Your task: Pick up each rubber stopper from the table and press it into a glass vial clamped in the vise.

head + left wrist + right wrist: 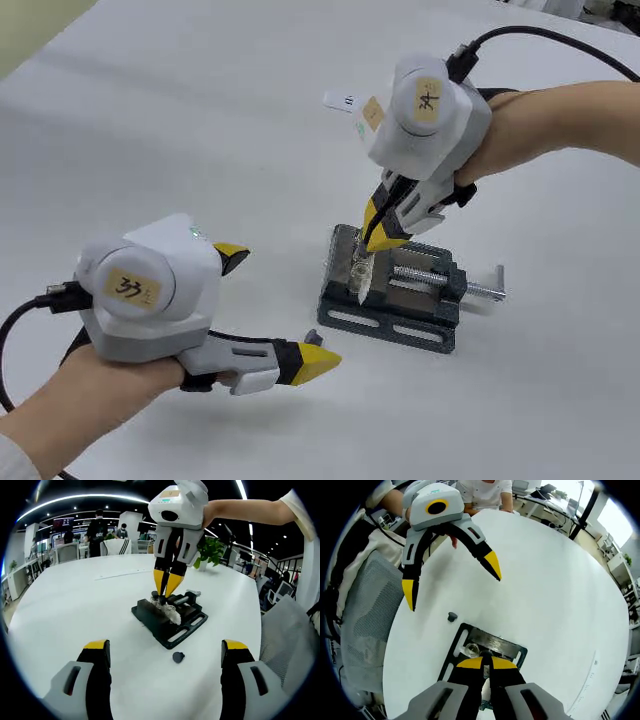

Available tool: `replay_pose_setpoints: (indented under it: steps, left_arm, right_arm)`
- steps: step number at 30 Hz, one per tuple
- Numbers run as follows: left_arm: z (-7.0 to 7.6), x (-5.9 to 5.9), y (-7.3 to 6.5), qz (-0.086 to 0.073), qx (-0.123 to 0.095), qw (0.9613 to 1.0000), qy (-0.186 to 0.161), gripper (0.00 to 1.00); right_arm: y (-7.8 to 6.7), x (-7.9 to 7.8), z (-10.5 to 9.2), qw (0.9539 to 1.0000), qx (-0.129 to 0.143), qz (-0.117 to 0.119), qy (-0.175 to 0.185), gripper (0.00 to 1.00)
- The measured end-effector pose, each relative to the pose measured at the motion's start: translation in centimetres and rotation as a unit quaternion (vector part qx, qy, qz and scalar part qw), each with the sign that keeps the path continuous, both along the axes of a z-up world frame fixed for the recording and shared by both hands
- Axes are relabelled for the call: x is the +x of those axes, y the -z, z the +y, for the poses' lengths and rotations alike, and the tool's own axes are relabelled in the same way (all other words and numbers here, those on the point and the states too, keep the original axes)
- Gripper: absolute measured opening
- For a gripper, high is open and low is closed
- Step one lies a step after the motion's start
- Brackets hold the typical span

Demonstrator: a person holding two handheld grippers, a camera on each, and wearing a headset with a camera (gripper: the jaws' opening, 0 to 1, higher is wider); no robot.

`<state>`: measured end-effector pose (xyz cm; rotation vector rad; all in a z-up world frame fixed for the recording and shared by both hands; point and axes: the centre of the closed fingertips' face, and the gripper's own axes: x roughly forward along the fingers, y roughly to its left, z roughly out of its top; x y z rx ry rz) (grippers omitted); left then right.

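One small dark rubber stopper (178,656) lies loose on the white table (200,120), lower centre of the left gripper view, just in front of the vise, not yet picked up. One clear glass vial (360,278) is clamped in the one black metal bench vise (400,315), centre right of the head view. The right gripper (378,240) points down at the vial mouth, jaws together. Can't tell if a stopper sits under the tips or whether the vial is plugged yet. The left gripper (276,308), lower left, has its jaws wide apart and holds nothing. Judged mid-task: the press at the vial looks to be in progress, and at least the loose stopper is left.
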<state>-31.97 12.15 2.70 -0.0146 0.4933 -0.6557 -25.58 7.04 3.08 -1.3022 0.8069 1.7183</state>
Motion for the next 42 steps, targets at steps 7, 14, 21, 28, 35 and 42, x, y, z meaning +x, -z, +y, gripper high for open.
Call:
replay_pose_setpoints:
  steps: [7, 14, 21, 28, 35, 42]
  left_arm:
    - [-0.1, -0.1, 0.1, 0.002, -0.001, 1.0, 0.0, 0.9]
    - [0.0, 0.1, 0.2, 0.005, -0.001, 1.0, 0.0, 0.9]
    - [0.3, 0.4, 0.0, 0.004, -0.001, 1.0, -0.004, 0.9]
    - [1.2, 0.7, 0.3, 0.006, -0.002, 0.9999, -0.013, 0.9]
    - [1.3, 0.7, 0.5, 0.01, -0.004, 0.9998, -0.018, 0.9]
    - [1.2, 0.9, 0.5, 0.01, -0.009, 0.9997, -0.022, 0.9]
  right_arm:
    - [0.1, -0.1, 0.1, 0.9998, -0.015, -0.01, 0.012, 0.0]
    - [0.0, -0.2, -0.1, 0.9993, -0.023, -0.023, 0.016, 0.0]
    - [0.1, -0.2, -0.2, 0.9992, -0.014, -0.002, 0.038, 0.0]
    - [0.2, -0.1, -0.2, 0.9986, 0.0, 0.009, 0.051, 0.0]
    - [0.4, 0.0, -0.1, 0.9982, -0.024, 0.007, 0.054, 0.0]
    - [0.4, -0.3, 0.2, 0.9951, -0.056, -0.003, 0.081, 0.0]
